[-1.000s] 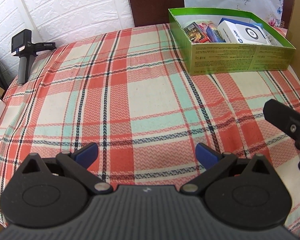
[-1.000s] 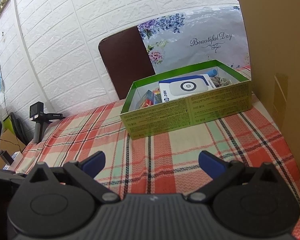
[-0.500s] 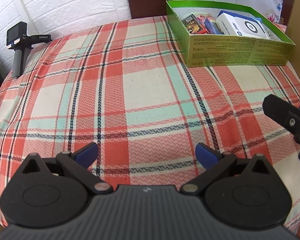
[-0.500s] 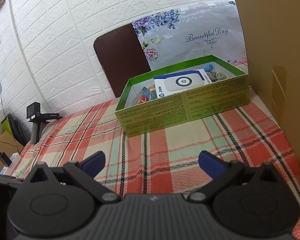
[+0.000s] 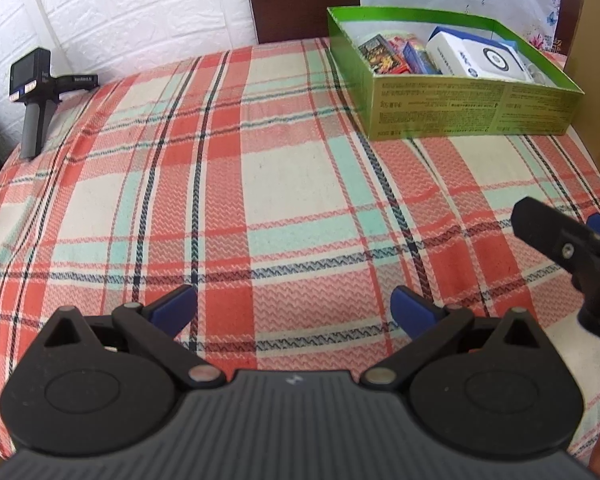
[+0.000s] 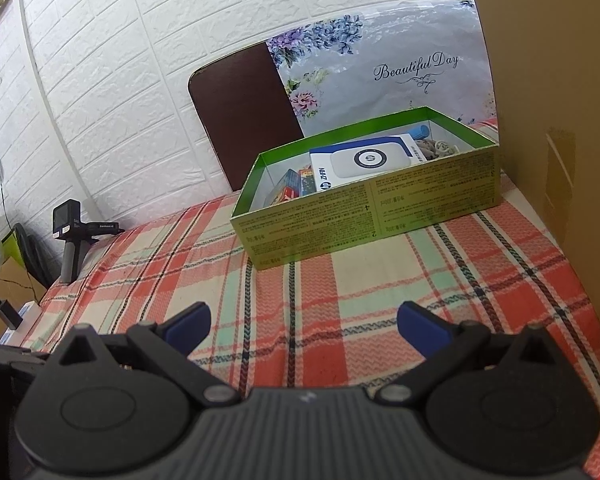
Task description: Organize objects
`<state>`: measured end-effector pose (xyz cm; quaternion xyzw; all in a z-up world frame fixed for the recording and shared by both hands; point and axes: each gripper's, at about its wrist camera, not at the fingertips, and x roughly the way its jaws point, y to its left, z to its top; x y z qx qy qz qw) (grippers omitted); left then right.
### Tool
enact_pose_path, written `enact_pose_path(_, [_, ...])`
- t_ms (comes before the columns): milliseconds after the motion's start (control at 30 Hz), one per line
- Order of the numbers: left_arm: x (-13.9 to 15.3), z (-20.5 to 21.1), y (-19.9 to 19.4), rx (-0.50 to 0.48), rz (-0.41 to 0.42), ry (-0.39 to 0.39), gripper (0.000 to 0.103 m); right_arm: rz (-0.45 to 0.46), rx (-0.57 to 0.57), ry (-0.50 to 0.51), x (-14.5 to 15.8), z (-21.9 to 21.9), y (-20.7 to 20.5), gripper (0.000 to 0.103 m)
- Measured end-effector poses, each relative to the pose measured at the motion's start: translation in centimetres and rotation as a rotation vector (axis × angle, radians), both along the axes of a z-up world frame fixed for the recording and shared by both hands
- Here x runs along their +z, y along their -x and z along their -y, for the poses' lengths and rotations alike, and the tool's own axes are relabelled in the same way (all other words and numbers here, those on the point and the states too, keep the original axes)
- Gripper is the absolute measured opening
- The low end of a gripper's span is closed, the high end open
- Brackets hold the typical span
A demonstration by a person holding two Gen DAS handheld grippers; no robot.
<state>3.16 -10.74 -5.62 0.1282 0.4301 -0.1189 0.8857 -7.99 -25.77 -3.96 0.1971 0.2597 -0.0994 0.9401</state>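
A green open box [image 5: 472, 110] stands at the far right of the plaid-covered table [image 5: 260, 184]; it also shows in the right wrist view [image 6: 380, 216]. Inside lie a white and blue carton [image 5: 480, 58] [image 6: 364, 160], colourful small packs [image 5: 392, 54] [image 6: 296, 186] and some small pale items [image 6: 436, 148]. My left gripper [image 5: 294, 306] is open and empty above the near middle of the cloth. My right gripper [image 6: 304, 320] is open and empty, a little in front of the box. The right gripper's finger [image 5: 556, 236] shows at the right edge of the left wrist view.
A black handheld camera on a grey grip [image 5: 34, 92] [image 6: 70, 236] stands at the table's far left corner. A brown cardboard wall [image 6: 552, 120] borders the right side. A dark chair back [image 6: 244, 128] and a floral bag [image 6: 384, 72] stand behind the box.
Both grippers have drifted slightly; the box sits a little further right in the right wrist view. Both grippers stay open and empty. Nothing on the table moved.
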Motion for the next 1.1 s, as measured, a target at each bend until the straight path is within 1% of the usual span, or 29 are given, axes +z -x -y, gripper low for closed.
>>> enact_pose_path(133, [0.2, -0.3, -0.4, 0.005, 0.012, 0.002, 0.103, -0.005, -0.001, 0.004, -0.1, -0.1, -0.2, 0.103])
enact_pose_path(267, [0.1, -0.9, -1.1, 0.033, 0.050, -0.011, 0.103, -0.019, -0.006, 0.029, -0.5, -0.1, -0.9, 0.103])
enact_pose_path(433, [-0.2, -2.2, -2.3, 0.067, 0.100, -0.008, 0.103, -0.054, 0.034, 0.064, -1.5, -0.2, -3.2, 0.103])
enact_pose_path(633, [-0.7, -3.9, -4.3, 0.106, 0.108, 0.022, 0.103, -0.116, 0.095, 0.076, -2.8, -0.6, -6.5, 0.103])
enact_pose_path(700, [-1.0, -4.2, -4.9, 0.110, 0.130, 0.023, 0.103, -0.129, 0.105, 0.106, -3.3, -0.6, -7.8, 0.103])
enact_pose_path(833, [-1.9, -4.6, -6.4, 0.108, 0.175, 0.022, 0.103, -0.194, 0.133, 0.214, -5.2, -0.6, -10.7, 0.103])
enact_pose_path(867, [-2.2, -4.7, -6.9, 0.108, 0.177, 0.023, 0.103, -0.164, 0.145, 0.268, -5.5, -0.9, -10.8, 0.103])
enact_pose_path(900, [-2.7, -4.7, -7.3, 0.110, 0.174, 0.019, 0.103, -0.156, 0.154, 0.278, -5.7, -1.0, -10.9, 0.103])
enact_pose_path(967, [-3.6, -4.9, -8.0, 0.122, 0.153, 0.011, 0.103, -0.143, 0.145, 0.263, -5.7, -0.9, -10.6, 0.103])
enact_pose_path(1033, [-3.8, -5.7, -8.2, 0.128, 0.162, 0.066, 0.103, -0.137, 0.145, 0.262, -5.8, -0.9, -10.5, 0.103])
enact_pose_path(1100, [-4.0, -6.1, -8.4, 0.125, 0.164, 0.096, 0.103, -0.135, 0.145, 0.256, -5.8, -0.8, -10.4, 0.103])
